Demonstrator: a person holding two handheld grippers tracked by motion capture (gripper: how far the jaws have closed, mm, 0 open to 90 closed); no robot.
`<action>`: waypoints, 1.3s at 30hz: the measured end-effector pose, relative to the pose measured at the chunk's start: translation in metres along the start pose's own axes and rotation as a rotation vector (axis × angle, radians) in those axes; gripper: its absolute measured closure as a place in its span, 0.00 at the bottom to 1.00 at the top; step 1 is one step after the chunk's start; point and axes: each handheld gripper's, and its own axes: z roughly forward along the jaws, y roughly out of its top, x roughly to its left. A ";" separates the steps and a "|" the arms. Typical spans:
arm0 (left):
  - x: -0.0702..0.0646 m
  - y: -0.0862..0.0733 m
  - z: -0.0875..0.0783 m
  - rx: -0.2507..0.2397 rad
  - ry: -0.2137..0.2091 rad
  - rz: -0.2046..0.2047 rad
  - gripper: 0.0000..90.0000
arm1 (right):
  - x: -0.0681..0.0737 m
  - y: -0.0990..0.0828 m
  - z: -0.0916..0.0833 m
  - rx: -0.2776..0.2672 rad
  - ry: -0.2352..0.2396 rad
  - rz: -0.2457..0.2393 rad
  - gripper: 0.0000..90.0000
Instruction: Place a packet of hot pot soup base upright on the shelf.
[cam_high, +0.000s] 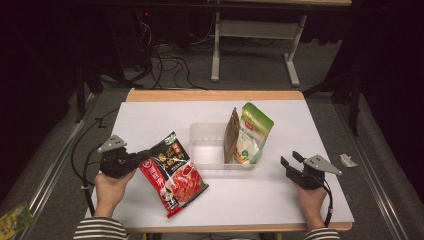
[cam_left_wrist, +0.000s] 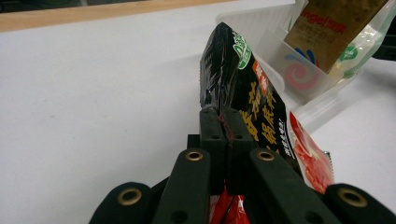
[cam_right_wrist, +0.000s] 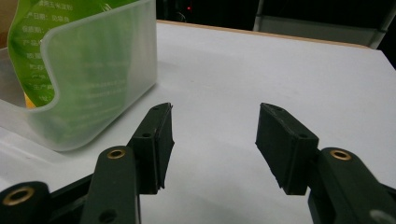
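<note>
A red and black sauce packet (cam_high: 172, 172) hangs tilted over the white table (cam_high: 150, 115), left of a clear plastic bin (cam_high: 207, 150). My left gripper (cam_high: 145, 155) is shut on the packet's edge; in the left gripper view the jaws pinch the packet (cam_left_wrist: 243, 98) at its side. Inside the bin stand a brown pouch (cam_high: 231, 135) and a green and white pouch (cam_high: 252, 134), both upright at its right end. My right gripper (cam_high: 289, 161) sits open right of the bin, nothing between its fingertips (cam_right_wrist: 215, 144), with the bin's wall (cam_right_wrist: 107, 79) to its left.
The table's wooden far edge (cam_high: 215, 95) runs along the back. Cables (cam_high: 170, 65) and a metal stand (cam_high: 255, 35) are on the floor beyond. A small wrapper (cam_high: 347, 160) lies off the table's right side, and a green packet (cam_high: 12, 220) on the floor at the lower left.
</note>
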 end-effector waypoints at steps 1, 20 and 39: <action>-0.001 0.001 -0.001 -0.004 0.000 0.002 1.00 | 0.000 0.000 0.000 0.001 -0.002 0.002 0.51; -0.027 0.029 -0.015 -0.028 -0.012 0.065 1.00 | 0.000 0.000 0.000 -0.001 -0.002 0.003 0.51; -0.048 0.055 -0.021 -0.061 -0.045 0.104 1.00 | 0.000 0.000 -0.001 -0.002 -0.004 0.009 0.51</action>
